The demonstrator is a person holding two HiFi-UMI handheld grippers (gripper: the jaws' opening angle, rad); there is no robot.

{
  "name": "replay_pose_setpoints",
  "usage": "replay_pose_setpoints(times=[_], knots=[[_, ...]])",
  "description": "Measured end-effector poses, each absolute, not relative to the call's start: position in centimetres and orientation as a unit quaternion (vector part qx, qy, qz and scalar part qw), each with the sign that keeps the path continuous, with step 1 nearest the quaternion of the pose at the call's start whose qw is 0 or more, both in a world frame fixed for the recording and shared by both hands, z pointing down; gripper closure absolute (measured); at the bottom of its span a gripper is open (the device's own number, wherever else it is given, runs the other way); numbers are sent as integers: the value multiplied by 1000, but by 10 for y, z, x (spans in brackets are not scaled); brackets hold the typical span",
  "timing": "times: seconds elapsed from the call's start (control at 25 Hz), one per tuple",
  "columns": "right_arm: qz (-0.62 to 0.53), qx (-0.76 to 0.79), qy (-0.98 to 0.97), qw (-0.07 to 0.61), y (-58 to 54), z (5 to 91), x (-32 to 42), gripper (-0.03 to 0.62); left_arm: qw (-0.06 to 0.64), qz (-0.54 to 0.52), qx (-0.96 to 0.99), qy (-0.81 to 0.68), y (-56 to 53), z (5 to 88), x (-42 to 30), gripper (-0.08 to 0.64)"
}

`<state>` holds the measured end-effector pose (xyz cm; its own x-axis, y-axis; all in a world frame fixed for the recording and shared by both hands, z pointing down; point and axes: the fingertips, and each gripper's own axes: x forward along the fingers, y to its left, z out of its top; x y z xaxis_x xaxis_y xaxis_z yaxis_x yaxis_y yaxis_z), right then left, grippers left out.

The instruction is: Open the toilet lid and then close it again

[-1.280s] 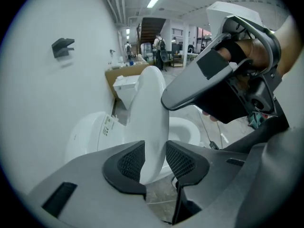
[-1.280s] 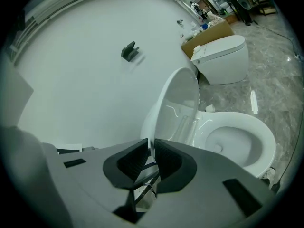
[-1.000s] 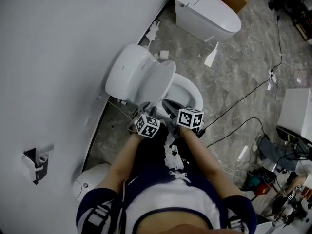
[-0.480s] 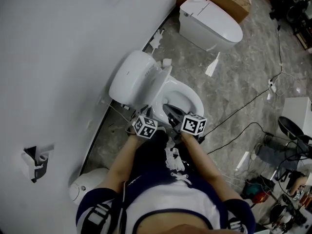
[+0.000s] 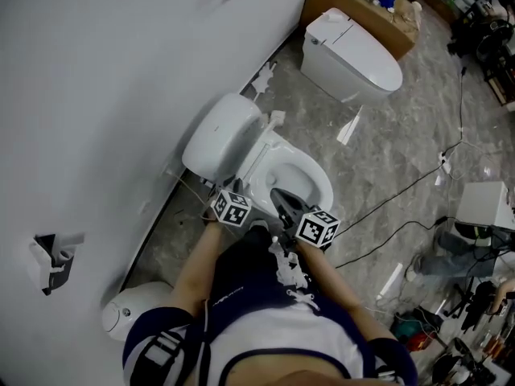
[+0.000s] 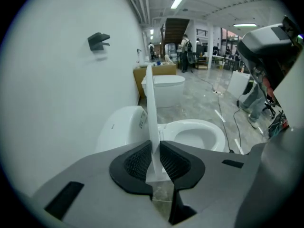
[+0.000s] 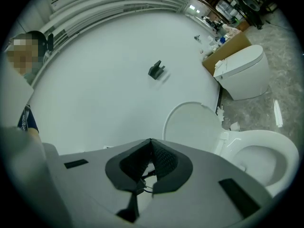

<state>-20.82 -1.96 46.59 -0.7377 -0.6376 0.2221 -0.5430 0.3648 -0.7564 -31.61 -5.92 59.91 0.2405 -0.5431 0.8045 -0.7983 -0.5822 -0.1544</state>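
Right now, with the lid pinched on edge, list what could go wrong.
1. The fingers of the left gripper pinch only the thin rim of the upright white plastic toilet lid; it could slip and slam onto the white ceramic bowl.
2. The right gripper is shut and empty, so nothing backs up the lid.

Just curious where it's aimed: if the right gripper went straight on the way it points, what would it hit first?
Most likely the white wall, beside the raised toilet lid. The right gripper, fingers shut and empty, aims close to the lid's edge, so it might clip that instead.
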Motion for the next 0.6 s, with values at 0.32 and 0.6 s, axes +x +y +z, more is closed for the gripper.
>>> replay_pose_setpoints(times=[0.32,0.6], knots=[[-442,-359,821,43,-18,471,-209,583,159,435,763,-451,-72,599,-335,495],[-447,-359,819,39,-16,475,-213,583,171,431,754,-465,-86,600,-351,495]])
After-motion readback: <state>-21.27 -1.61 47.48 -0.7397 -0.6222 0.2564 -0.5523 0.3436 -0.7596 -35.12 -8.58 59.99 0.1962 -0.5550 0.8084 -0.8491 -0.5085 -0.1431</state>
